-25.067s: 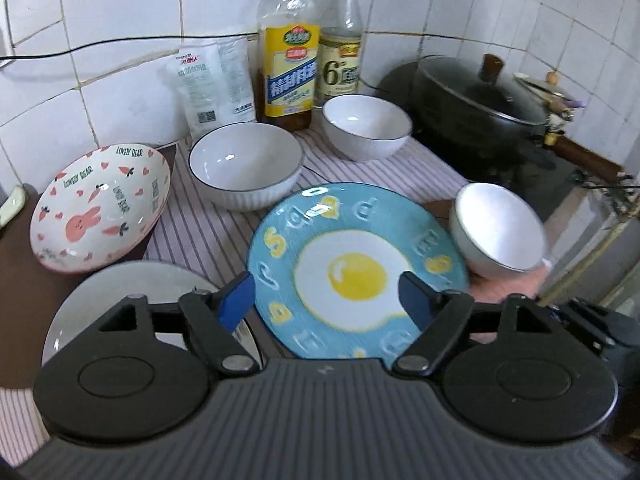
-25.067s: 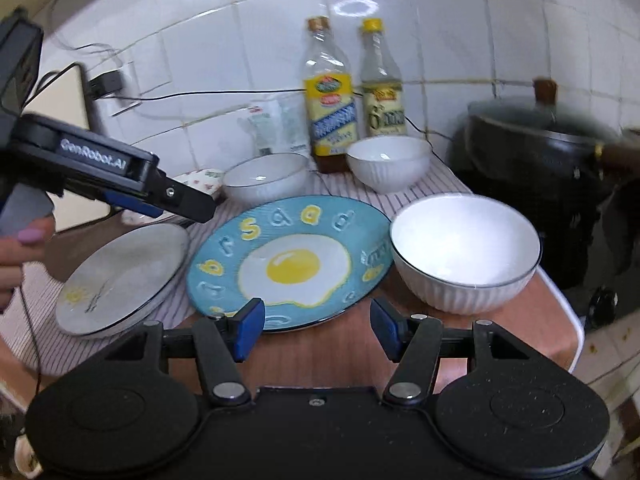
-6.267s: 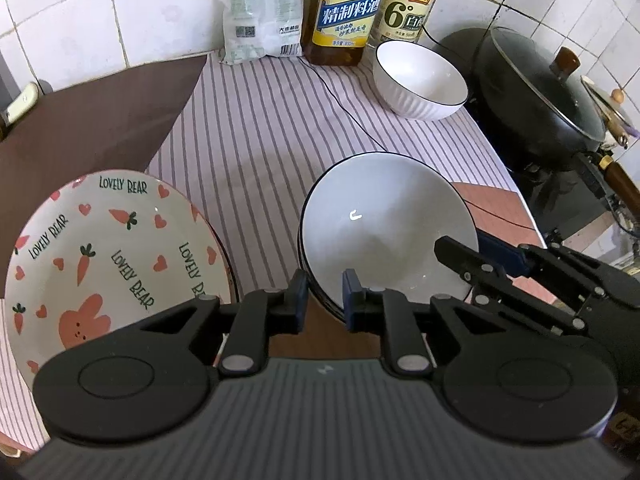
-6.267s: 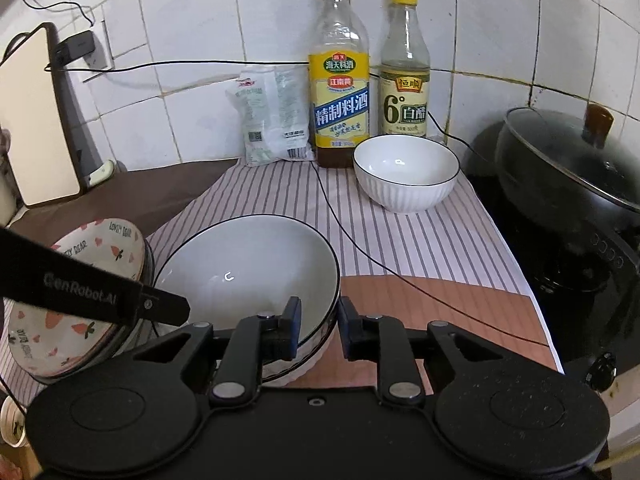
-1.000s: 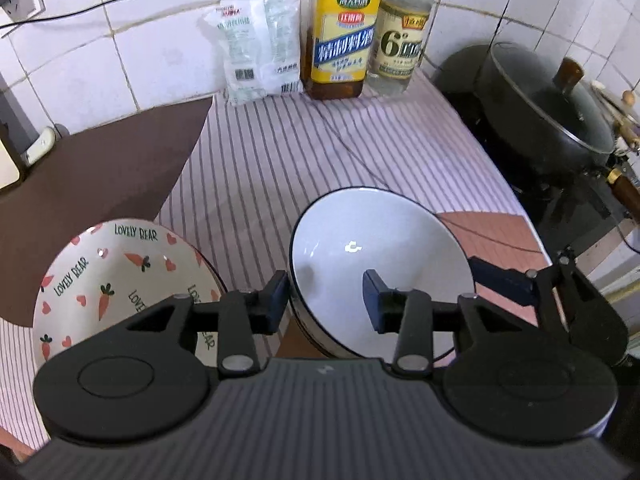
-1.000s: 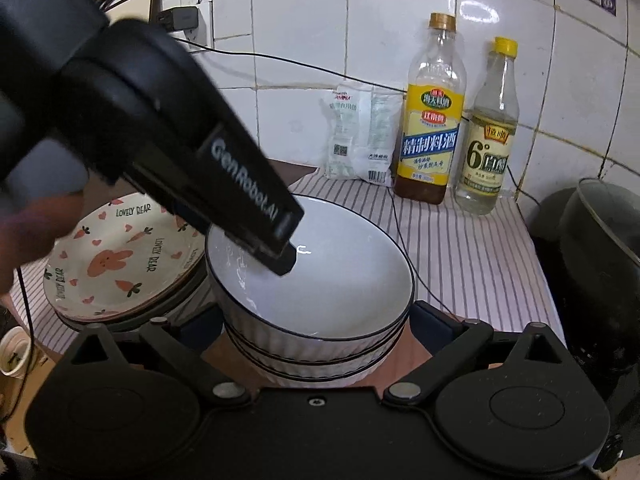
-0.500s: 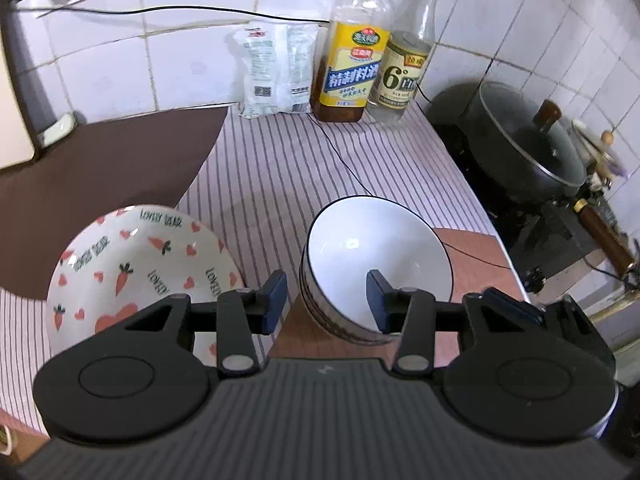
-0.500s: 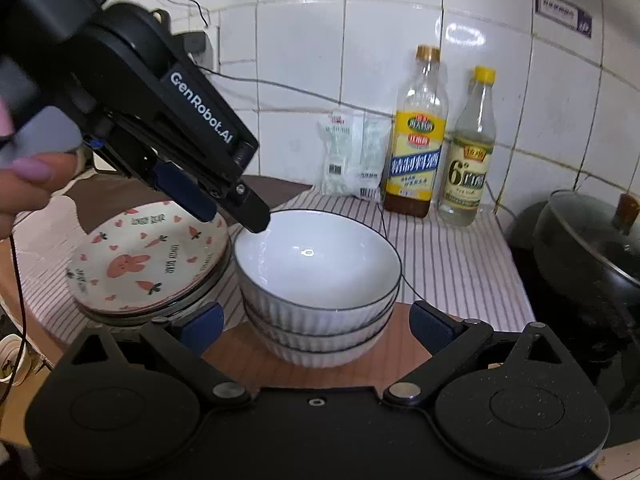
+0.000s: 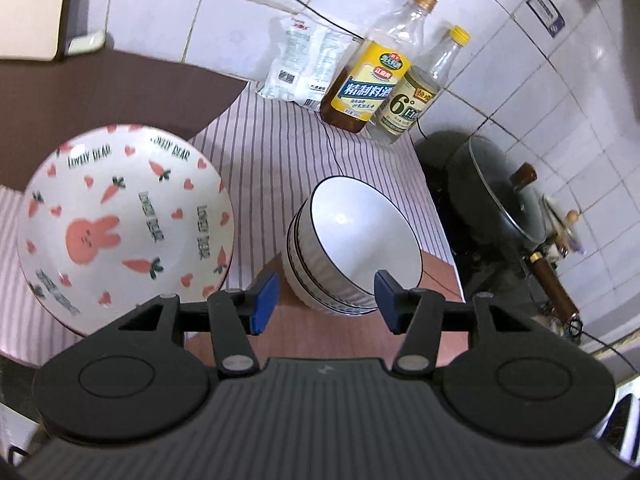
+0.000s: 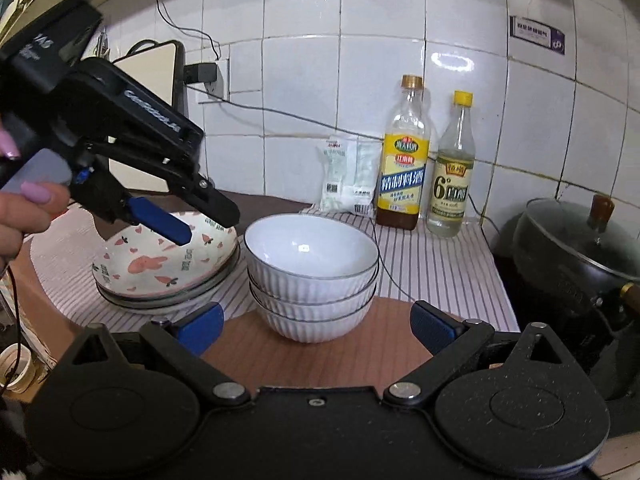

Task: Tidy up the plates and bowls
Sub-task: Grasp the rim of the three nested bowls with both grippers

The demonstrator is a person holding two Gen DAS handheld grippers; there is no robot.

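Three white ribbed bowls stand nested in one stack (image 9: 352, 244) on the counter, also in the right wrist view (image 10: 312, 276). Left of it a rabbit-and-carrot dish (image 9: 120, 220) tops a stack of plates (image 10: 168, 264). My left gripper (image 9: 326, 298) is open and empty, held above and just short of the bowl stack; it shows from the side in the right wrist view (image 10: 188, 224), over the plate stack. My right gripper (image 10: 316, 328) is open and empty, in front of the bowl stack.
Two bottles (image 10: 404, 160) (image 10: 452, 176) and a white packet (image 10: 348, 176) stand against the tiled wall. A black lidded pan (image 10: 576, 252) sits on the stove at the right. A cable (image 9: 332, 148) crosses the striped cloth (image 9: 280, 152). A chopping board (image 10: 152, 120) leans at the left.
Both grippers have drawn back and up from the bowl stack. The left gripper's jaws have opened wider. The stacks have not moved.
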